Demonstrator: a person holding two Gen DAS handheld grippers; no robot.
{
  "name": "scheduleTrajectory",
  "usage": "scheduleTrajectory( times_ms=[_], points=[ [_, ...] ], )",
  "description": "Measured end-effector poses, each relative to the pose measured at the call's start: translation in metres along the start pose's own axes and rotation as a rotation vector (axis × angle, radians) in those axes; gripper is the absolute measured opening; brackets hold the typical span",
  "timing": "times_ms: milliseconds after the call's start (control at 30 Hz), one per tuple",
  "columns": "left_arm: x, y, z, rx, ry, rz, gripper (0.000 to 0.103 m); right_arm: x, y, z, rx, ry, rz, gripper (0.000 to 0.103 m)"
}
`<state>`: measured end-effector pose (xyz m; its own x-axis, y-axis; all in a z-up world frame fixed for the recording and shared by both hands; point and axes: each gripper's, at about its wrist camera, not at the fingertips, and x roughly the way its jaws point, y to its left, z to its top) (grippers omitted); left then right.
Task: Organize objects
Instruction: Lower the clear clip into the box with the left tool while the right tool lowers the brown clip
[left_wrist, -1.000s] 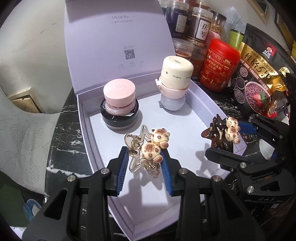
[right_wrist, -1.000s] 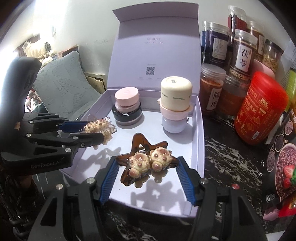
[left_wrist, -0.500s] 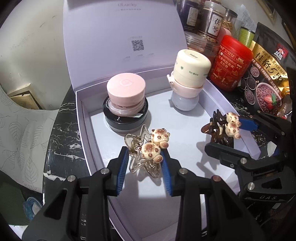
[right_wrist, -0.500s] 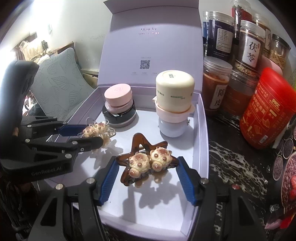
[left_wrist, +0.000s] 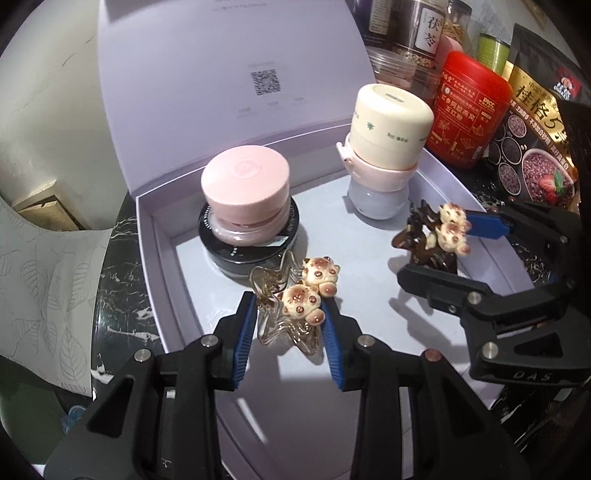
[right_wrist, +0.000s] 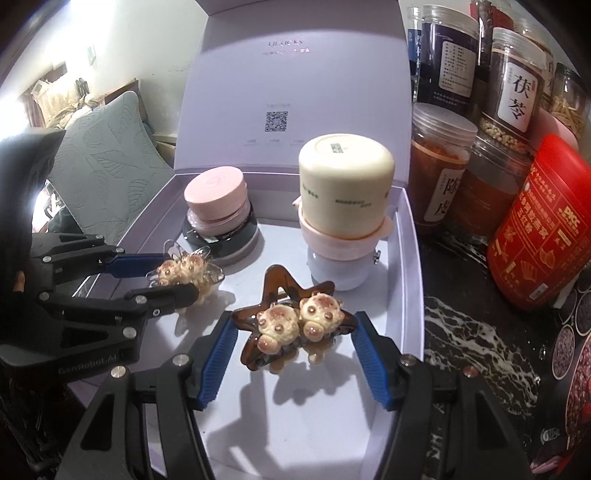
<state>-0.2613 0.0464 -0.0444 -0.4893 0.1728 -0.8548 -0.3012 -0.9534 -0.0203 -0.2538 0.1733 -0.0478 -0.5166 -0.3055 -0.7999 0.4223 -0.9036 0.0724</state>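
Clear star clip (left_wrist: 284, 306) between left tongs (left_wrist: 288, 325), brown clip (right_wrist: 295, 325) between right tongs (right_wrist: 295, 354)

Bright overhead light, sharp shadows, glare at left, fisheye-warped edges.

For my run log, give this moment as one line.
left hand-held gripper: shut on clear hair clip | right hand-held gripper: shut on brown hair clip | both over box

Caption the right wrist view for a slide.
Right tongs hold a brown star hair clip over the open lavender box.
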Motion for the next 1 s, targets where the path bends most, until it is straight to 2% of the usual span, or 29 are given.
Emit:
scheduleTrajectory(
  times_ms=[733, 1000],
  points=[
    [0.001, -0.011, -0.004, 0.031, -0.014, 0.036, 0.033, 0.012, 0.012, 0.003, -0.042, 0.016, -0.051, 0.064],
    [0.002, -0.015, -0.004, 0.039, -0.010, 0.046, 0.033, 0.013, 0.011, 0.004, -0.047, 0.010, -0.042, 0.064]
  ],
)
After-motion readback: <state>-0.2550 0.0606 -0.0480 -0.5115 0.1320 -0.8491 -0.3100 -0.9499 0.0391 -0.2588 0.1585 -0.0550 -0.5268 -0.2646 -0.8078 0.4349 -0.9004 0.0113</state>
